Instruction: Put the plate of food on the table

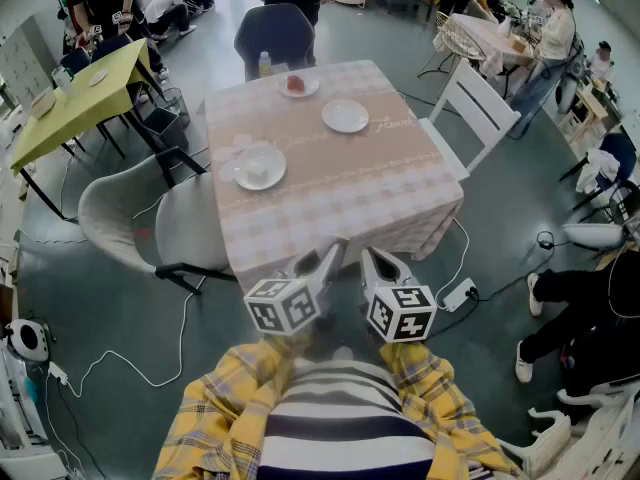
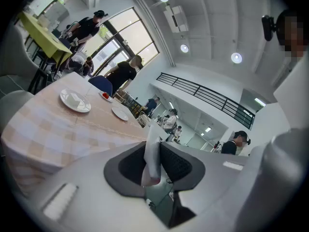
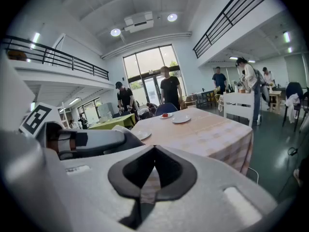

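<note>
The table (image 1: 400,183) wears a checked cloth and carries three white plates. The far plate (image 1: 297,85) holds red food and shows small in the right gripper view (image 3: 165,115). The plate beside it (image 1: 345,116) is bare, and the near-left plate (image 1: 260,167) bears a pale piece. Both grippers hover side by side just short of the table's near edge, apart from every plate. My left gripper (image 1: 330,258) keeps a narrow slit between its jaws (image 2: 153,146); something white shows through it, and I cannot tell what. My right gripper (image 1: 375,263) has its tips together (image 3: 153,151), holding nothing.
A grey chair (image 1: 130,218) stands at the table's left, a white chair (image 1: 470,103) at its right, and a dark chair (image 1: 272,33) behind it. A small bottle (image 1: 264,64) sits by the far plate. Cables and a power strip (image 1: 458,295) lie on the floor. People move around a yellow-green table (image 1: 70,103).
</note>
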### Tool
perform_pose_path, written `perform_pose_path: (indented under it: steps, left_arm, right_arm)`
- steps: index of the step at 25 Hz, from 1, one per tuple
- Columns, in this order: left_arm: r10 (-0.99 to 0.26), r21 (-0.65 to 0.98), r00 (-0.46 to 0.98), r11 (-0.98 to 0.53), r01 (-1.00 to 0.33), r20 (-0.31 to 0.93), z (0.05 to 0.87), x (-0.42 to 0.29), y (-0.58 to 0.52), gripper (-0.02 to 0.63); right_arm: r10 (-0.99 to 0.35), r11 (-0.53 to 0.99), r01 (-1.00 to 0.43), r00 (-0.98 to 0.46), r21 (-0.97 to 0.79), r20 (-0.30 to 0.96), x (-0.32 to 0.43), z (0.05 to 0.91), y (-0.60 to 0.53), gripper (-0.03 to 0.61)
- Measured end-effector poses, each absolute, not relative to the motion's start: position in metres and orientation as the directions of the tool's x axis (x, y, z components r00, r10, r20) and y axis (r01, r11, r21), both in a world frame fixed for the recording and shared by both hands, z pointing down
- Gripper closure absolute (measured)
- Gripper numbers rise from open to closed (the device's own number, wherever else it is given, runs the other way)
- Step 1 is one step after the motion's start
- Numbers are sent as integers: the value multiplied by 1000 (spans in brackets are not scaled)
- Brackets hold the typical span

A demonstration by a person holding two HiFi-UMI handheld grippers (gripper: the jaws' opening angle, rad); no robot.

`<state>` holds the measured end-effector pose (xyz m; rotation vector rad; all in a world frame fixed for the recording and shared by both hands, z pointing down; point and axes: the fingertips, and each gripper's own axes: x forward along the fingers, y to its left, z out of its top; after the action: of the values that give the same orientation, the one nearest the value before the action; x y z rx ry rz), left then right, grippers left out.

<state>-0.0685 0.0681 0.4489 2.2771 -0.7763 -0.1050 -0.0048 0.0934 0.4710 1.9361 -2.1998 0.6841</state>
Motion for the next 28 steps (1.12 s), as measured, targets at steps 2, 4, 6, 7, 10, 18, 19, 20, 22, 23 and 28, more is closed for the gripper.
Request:
perform_pose_path:
  steps: [2, 4, 6, 7, 10, 18, 19, 20, 22, 23, 28]
  left_arm:
    - [-563, 667, 815, -556, -496, 138, 447, -69, 67, 528]
    - [-566, 681, 814, -545, -489, 132, 447, -70, 66, 528]
    - [-569, 693, 812, -534, -484, 129, 446, -71, 64, 528]
    - [-572, 695, 810, -530, -485, 129, 446, -72, 63, 528]
    - [-577, 695, 807, -530, -486, 124, 441, -74, 60, 528]
    - [-581, 765, 806, -465, -445, 115, 448, -71, 47, 528]
    - [-584, 785, 804, -445, -432, 111, 449, -70, 44, 528]
    - [-586, 801, 803, -428, -419, 107, 449, -68, 42, 528]
    - [-585, 825, 805, -406, -394, 97, 449, -62, 39, 528]
    - [-586, 832, 805, -398, -386, 93, 448, -58, 38, 528]
    - [-603, 843, 792, -376, -386, 94, 449, -40, 33, 528]
  right_arm:
    - [-907, 72, -967, -166, -246, 388, -5, 471, 94, 583]
    - [-906, 72, -967, -166, -245, 389, -5, 472, 95, 583]
    - [-905, 72, -967, -166, -243, 392, -5, 473, 96, 583]
    - [-905, 71, -968, -165, -242, 393, -5, 473, 97, 583]
    - [-907, 63, -968, -157, -243, 391, -4, 472, 97, 583]
    - [-910, 45, -953, -163, -300, 382, -2, 476, 96, 583]
    - [-906, 47, -954, -166, -296, 389, -2, 477, 96, 583]
    - [-903, 51, -955, -168, -292, 394, -1, 478, 97, 583]
    - [-900, 58, -957, -174, -285, 399, 1, 478, 97, 583]
    - [-900, 63, -957, -177, -283, 399, 3, 477, 97, 583]
    - [-895, 81, -957, -193, -280, 402, 20, 479, 99, 583]
